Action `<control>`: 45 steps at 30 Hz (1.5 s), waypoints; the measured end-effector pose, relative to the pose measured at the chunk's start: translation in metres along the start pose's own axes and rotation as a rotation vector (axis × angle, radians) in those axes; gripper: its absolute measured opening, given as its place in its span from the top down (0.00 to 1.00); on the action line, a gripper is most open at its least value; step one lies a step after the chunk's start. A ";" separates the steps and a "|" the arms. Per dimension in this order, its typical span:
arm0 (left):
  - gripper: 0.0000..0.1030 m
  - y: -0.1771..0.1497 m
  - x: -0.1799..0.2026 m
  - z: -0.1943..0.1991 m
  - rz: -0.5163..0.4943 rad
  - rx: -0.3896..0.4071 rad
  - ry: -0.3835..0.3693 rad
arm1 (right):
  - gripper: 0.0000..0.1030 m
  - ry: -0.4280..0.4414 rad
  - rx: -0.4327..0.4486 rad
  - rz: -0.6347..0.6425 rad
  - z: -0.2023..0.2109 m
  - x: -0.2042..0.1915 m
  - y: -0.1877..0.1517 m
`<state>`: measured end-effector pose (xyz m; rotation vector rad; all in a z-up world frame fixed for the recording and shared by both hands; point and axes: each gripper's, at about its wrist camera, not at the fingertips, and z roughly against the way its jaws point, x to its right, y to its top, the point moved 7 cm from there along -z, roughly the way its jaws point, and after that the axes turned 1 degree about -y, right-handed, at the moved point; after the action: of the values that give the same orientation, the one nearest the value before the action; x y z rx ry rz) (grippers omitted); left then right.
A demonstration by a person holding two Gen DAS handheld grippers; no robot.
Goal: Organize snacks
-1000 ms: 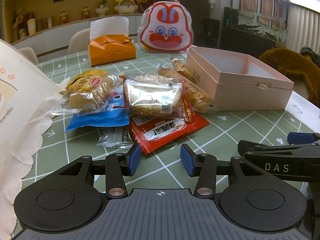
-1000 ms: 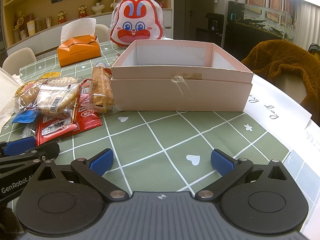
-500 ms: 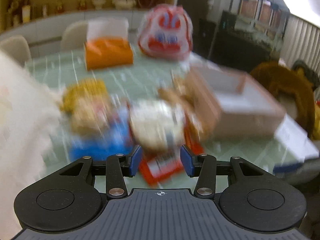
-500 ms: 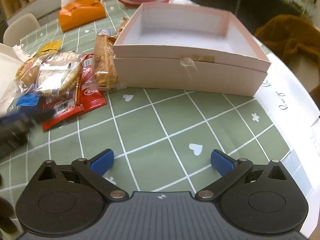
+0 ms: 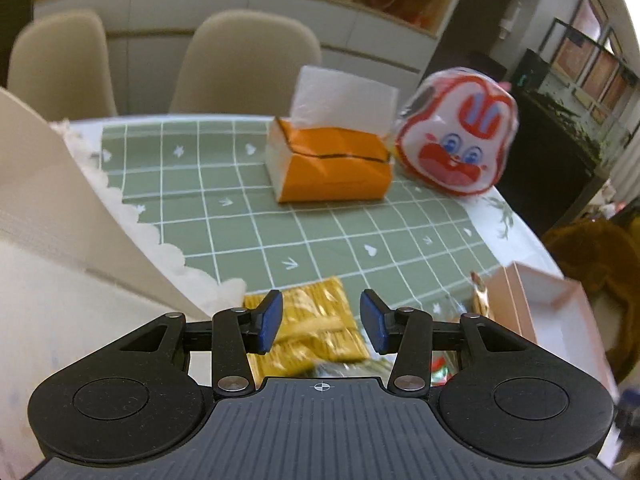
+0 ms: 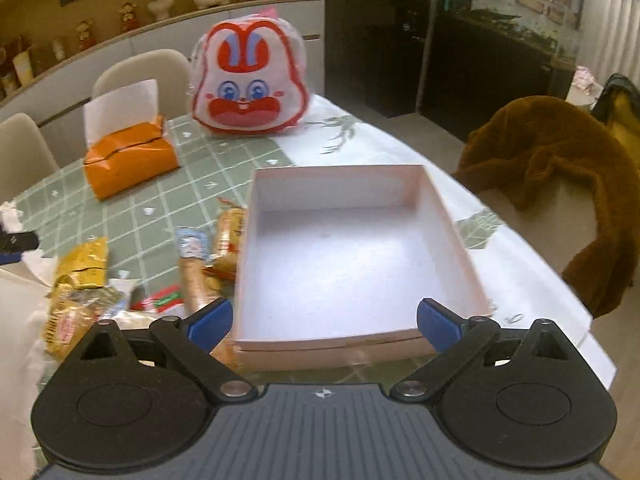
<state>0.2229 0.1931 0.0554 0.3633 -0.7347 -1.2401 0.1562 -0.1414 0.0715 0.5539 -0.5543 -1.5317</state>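
Note:
My left gripper (image 5: 321,322) is open and empty, held above a gold-wrapped snack (image 5: 316,326) that shows between its fingers. Other snacks lie under the gripper body, mostly hidden. My right gripper (image 6: 324,320) is wide open and empty, raised over the near edge of the empty pink box (image 6: 456,240). In the right wrist view the snack pile lies left of the box: the gold packet (image 6: 80,264), a long bread stick pack (image 6: 196,280) and a red packet (image 6: 160,298). The box corner also shows in the left wrist view (image 5: 532,308).
An orange tissue box (image 5: 332,168) (image 6: 128,156) and a rabbit-face bag (image 5: 456,140) (image 6: 250,84) stand at the table's far side. A white paper bag (image 5: 60,240) rises at the left. Chairs (image 5: 244,64) line the far edge; a brown coat (image 6: 560,184) hangs at right.
Both grippers have risen and moved forward. The left one now sits over the gold snack; the right one now looks down into the pink box. The left jaws have opened a little wider.

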 end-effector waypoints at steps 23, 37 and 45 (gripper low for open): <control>0.52 -0.050 -0.005 -0.050 0.124 -0.194 -0.076 | 0.04 0.146 -0.206 0.022 -0.016 -0.058 -0.064; 0.53 -0.113 -0.002 0.017 0.145 -0.220 -0.130 | 0.04 0.231 -0.234 0.116 -0.009 -0.124 -0.077; 0.53 -0.125 -0.005 0.031 0.136 -0.214 -0.121 | 0.04 0.156 -0.258 0.156 -0.012 -0.098 -0.100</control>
<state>0.1111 0.1637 -0.0009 0.0622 -0.7096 -1.2059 0.0905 -0.0411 -0.0017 0.4158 -0.2678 -1.3726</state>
